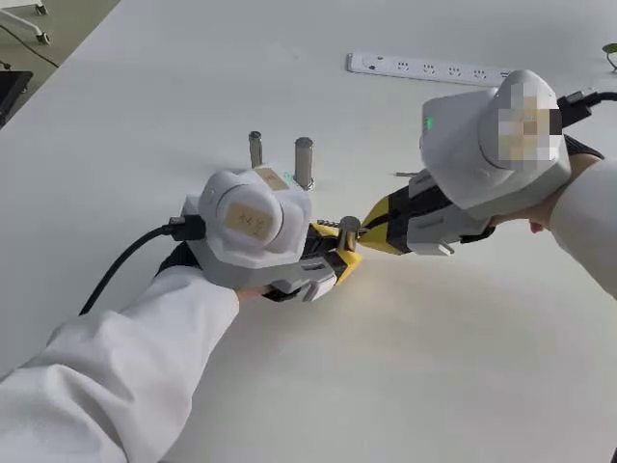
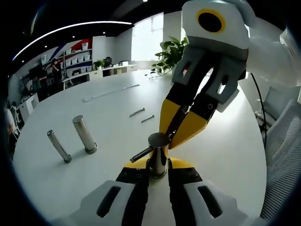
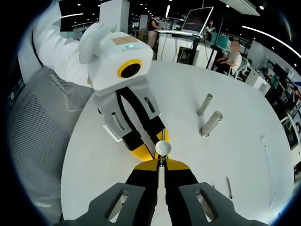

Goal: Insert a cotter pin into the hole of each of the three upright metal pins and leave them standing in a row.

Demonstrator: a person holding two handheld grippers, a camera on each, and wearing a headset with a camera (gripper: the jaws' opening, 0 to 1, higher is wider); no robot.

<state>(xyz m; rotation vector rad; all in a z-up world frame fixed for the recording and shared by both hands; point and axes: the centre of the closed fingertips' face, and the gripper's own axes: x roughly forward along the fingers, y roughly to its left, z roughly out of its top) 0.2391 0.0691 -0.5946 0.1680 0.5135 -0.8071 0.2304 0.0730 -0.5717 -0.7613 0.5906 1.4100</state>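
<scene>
Head view | left tool (image 1: 345,255) clamps pin (image 1: 349,230) | right tool (image 1: 367,228) pinches cotter pin (image 1: 328,223) | table (image 1: 434,367) bare

Open table (image 1: 434,367) in front and right; two upright pins (image 1: 304,162) just behind left gripper (image 1: 345,256); power strip (image 1: 424,68) farther back.

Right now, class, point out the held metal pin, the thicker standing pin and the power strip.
held metal pin (image 2: 158,157), left gripper view, mid-shaft
thicker standing pin (image 2: 84,135), left gripper view, mid-shaft
power strip (image 1: 429,68), head view, top face
</scene>
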